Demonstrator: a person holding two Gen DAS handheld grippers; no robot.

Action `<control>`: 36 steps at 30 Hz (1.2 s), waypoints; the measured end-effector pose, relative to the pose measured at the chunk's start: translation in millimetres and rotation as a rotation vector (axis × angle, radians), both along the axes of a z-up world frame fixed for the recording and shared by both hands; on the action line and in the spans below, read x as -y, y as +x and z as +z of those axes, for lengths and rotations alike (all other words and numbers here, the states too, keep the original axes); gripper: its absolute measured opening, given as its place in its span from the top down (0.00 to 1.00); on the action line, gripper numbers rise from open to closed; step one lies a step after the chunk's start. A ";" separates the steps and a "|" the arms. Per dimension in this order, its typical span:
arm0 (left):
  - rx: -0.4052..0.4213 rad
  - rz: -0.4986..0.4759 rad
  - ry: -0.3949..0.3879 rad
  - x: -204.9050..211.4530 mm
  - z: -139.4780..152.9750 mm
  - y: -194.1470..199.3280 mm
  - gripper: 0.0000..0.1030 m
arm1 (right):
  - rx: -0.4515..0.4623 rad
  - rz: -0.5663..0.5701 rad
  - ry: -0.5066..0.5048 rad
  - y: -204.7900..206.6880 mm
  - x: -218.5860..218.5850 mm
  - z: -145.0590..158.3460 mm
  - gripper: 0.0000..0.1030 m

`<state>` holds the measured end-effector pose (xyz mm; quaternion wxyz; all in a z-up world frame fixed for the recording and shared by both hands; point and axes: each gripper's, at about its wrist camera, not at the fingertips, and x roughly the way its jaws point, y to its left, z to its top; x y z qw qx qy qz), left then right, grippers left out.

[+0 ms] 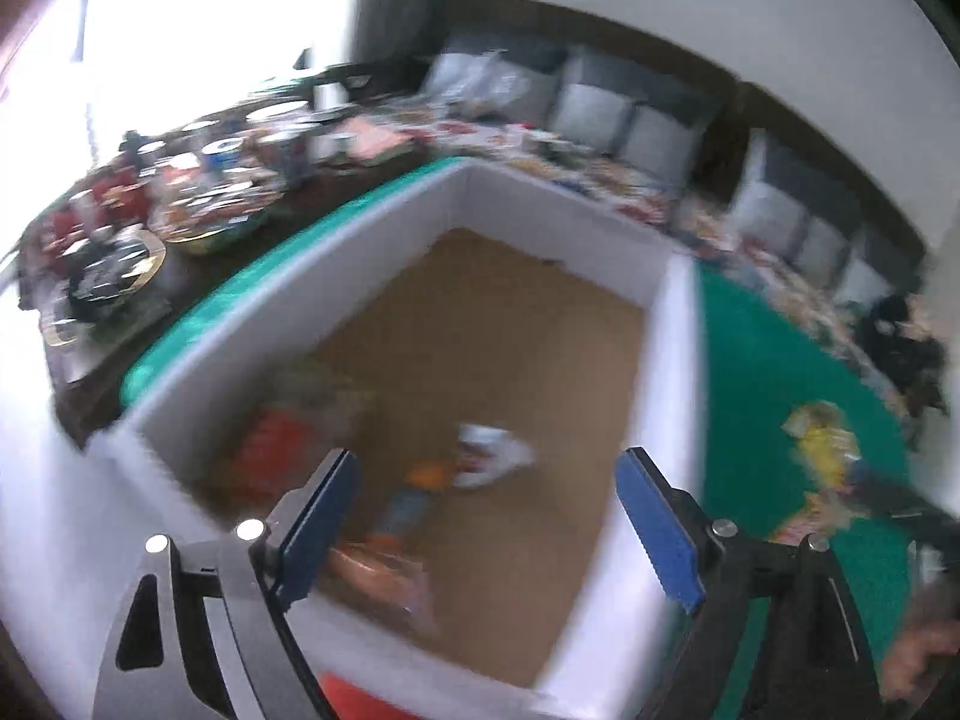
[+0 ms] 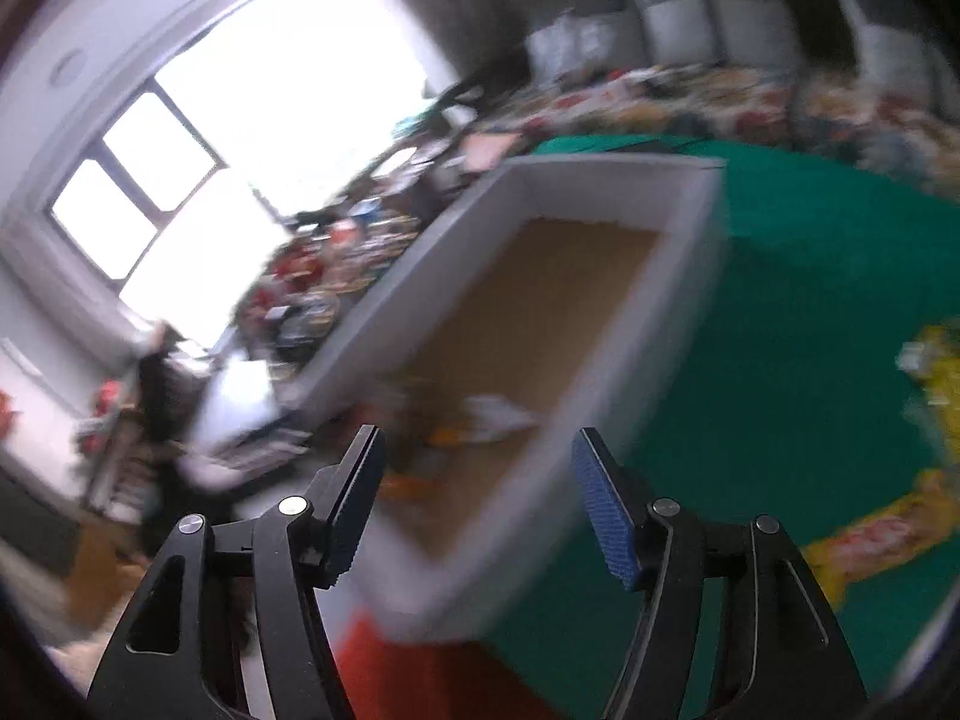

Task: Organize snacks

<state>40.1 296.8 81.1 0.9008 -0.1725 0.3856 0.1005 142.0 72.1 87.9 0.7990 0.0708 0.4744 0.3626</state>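
A white-walled box (image 1: 558,228) with a brown cardboard floor stands on a green cloth (image 1: 768,360). Several snack packs lie inside it, among them a white one (image 1: 495,459) and an orange-and-blue one (image 1: 414,495). My left gripper (image 1: 486,516) hangs over the box's near part, open, nothing between its blue pads. In the right wrist view the same box (image 2: 606,171) tilts across the middle. My right gripper (image 2: 477,507) is open above its near corner, empty. Yellow snack packs (image 1: 825,450) lie on the cloth to the right, seen again as yellow packs (image 2: 888,531). Both views are blurred.
Beyond the box a dark table carries bowls (image 1: 114,276), tins and many small packets. Grey cushions (image 1: 606,114) line the back wall. A bright window (image 2: 198,180) fills the left. Something red (image 2: 408,678) lies by the box's near corner.
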 end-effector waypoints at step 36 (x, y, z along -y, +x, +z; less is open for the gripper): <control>-0.082 -0.597 0.221 266.7 -160.5 65.7 0.00 | 0.071 -0.565 -0.474 -33.0 287.7 -152.7 0.14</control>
